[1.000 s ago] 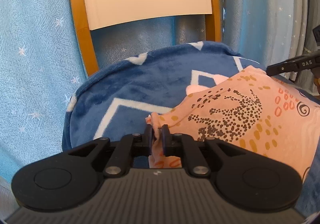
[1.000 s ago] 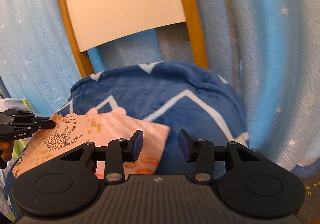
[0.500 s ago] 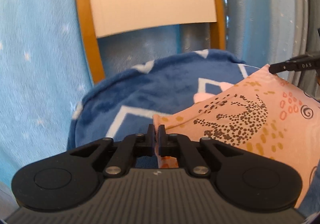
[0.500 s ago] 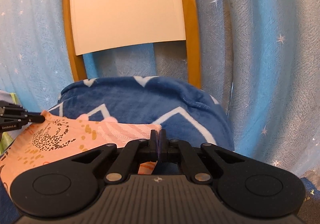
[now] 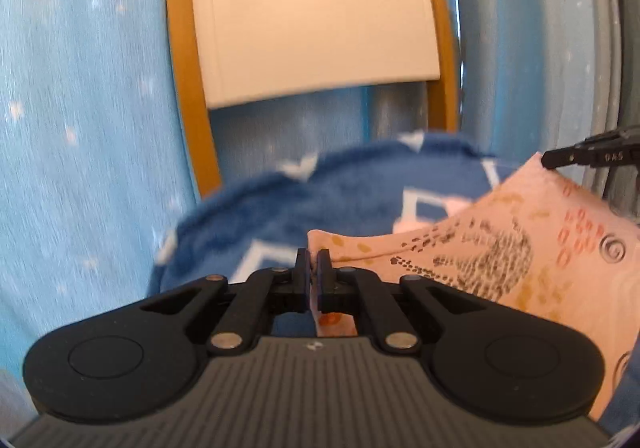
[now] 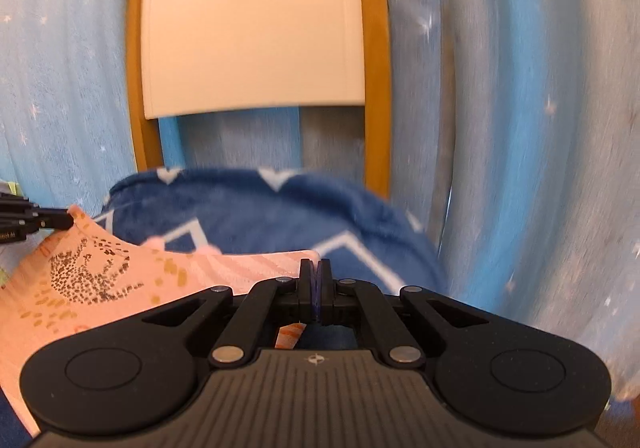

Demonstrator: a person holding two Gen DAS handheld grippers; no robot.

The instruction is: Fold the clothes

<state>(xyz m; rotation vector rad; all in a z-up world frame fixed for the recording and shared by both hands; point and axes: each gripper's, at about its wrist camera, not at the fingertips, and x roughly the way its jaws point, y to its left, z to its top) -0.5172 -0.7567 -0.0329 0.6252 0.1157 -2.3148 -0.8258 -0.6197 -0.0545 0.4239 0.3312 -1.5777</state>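
Observation:
A peach garment [image 5: 500,252] with dotted and spotted prints hangs stretched above a blue blanket [image 5: 280,200]. My left gripper [image 5: 313,262] is shut on the garment's left corner, with cloth pinched between its pads. In the right wrist view my right gripper [image 6: 315,272] is shut on the right corner of the same peach garment [image 6: 100,280]. Each view shows the other gripper's black tip at the cloth's far corner: the right gripper [image 5: 560,159] and the left gripper [image 6: 56,222]. The cloth sags between the two held corners, lifted off the blanket [image 6: 260,216].
A chair with a cream backrest [image 5: 312,16] and wooden frame [image 5: 188,96] stands straight ahead; the blue blanket with white zigzags covers its seat. Light blue starred curtains [image 6: 520,88] hang behind and to both sides.
The right gripper closed on the garment's right corner. Both grippers then rose, lifting the top edge off the blanket; the chair back now sits lower and larger in both views.

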